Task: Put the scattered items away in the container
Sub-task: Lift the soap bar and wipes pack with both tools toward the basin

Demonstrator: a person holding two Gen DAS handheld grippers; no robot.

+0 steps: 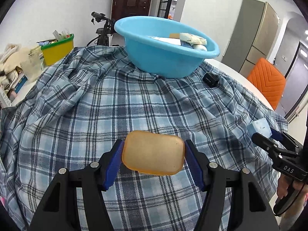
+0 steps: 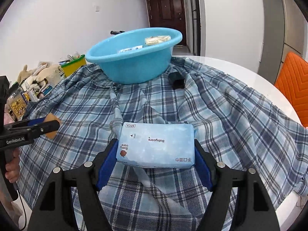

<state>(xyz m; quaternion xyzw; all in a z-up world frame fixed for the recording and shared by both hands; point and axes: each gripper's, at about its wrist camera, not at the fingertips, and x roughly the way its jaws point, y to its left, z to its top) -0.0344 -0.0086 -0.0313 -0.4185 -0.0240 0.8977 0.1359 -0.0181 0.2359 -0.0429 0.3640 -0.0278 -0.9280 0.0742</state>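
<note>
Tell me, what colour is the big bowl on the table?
Light blue. The bowl shows best in the left wrist view.

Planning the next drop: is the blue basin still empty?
No. The blue basin already holds several items, among them a crinkly snack packet and a white packet.

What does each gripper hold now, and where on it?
Left gripper: the amber soap bar, by its short ends. Right gripper: the wet-wipes pack, by its short ends.

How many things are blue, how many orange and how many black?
Blue: 2, the basin and the wipes pack in the right tongs.
Orange: 2, the soap-like bar in the left tongs and the chair.
Black: 1, the small box.
Total: 5.
</note>
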